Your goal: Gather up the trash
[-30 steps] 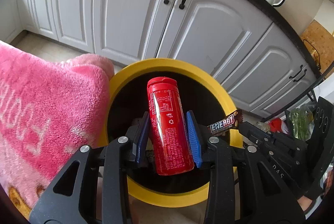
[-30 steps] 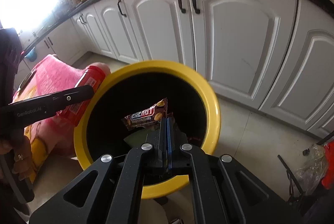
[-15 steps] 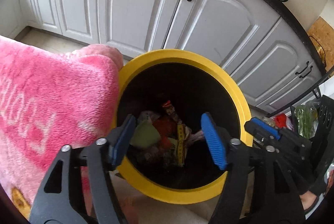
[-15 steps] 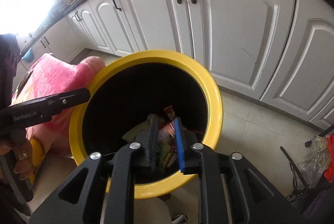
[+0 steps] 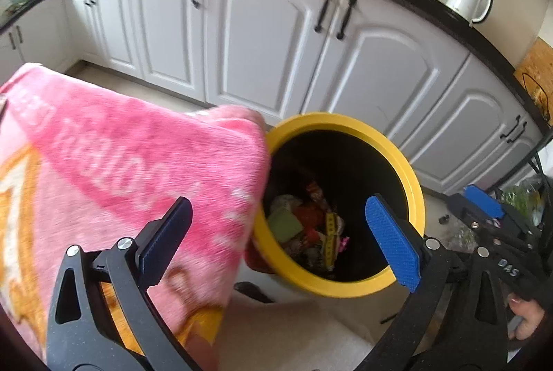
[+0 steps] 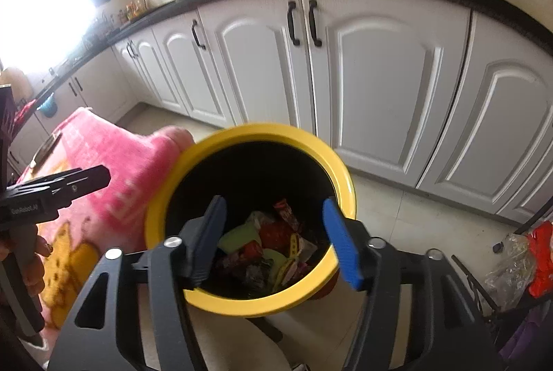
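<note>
Kitchen floor: one yellow bin, two empty grippers.

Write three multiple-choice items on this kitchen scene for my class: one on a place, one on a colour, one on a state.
1. Where does the trash lie?
A. On the counter
B. Inside the bin
C. On the pink blanket

2. What colour is the bin's rim?
A. Yellow
B. Green
C. White

3. How stands the right hand-held gripper?
A. Shut on a bottle
B. Shut, empty
C. Open, empty

Key: 1 B, wrappers sit at the bin's bottom; 2 A, the ring shows yellow; 3 C, its fingers are spread with nothing between them.
</note>
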Tool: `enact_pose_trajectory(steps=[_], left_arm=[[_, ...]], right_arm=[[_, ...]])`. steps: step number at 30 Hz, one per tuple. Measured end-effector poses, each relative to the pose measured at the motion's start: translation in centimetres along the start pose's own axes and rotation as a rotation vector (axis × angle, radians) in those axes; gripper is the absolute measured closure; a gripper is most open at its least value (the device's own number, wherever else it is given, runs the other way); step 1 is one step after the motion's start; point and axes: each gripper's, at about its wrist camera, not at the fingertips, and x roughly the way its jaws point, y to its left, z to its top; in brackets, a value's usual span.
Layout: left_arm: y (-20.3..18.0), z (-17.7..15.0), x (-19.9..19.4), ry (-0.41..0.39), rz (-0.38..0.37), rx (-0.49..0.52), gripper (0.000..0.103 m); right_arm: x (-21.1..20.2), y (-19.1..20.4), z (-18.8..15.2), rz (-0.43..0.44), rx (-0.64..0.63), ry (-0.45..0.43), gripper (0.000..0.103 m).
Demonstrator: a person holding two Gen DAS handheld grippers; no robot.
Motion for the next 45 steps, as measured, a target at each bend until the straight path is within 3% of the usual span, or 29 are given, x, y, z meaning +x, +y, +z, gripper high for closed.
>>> enact_pose_trajectory(steps=[3,7,18,27,30,37,45], left_arm=[[1.2,-0.8,-2.6,-0.039,0.046,-0.017,0.011],[2.1,-1.9,-5.3,-0.091,0.088,-0.045,0.011],[3.9,-6.6,-12.2,-0.243,0.194,-0.059,0.011],[3.2,-11.9,-17.8,-0.486,0.316,-0.026,0.011],[3.1,-13.3,-18.6,-0.516,0.338,-0.028,0.011],[4.0,-16.5,-19.8,-0.564,0.314,-0.072,0.011],[5.4,-16.8,-20.8,-0.579,0.326,-0.128,0.011]], right_arm=[[-2.1,1.2,0.0,-0.011,0.000,-0.046,0.018],[-5.1,3.3,-0.5,-0.017,-0.014,-0.122,0.006],[-10.5,8.0,-3.0,0.023,-0.074,-0.274,0.006],[-15.1,11.1,-7.4,0.013,-0.145,-0.536,0.006],[-16.4,11.3,-8.7,0.017,-0.133,-0.593,0.006],[-16.2,12.6,-10.6,-0.006,-0.188,-0.596,0.006],[-15.7,13.8,-11.2,0.015,-0.219,-0.558,0.006]])
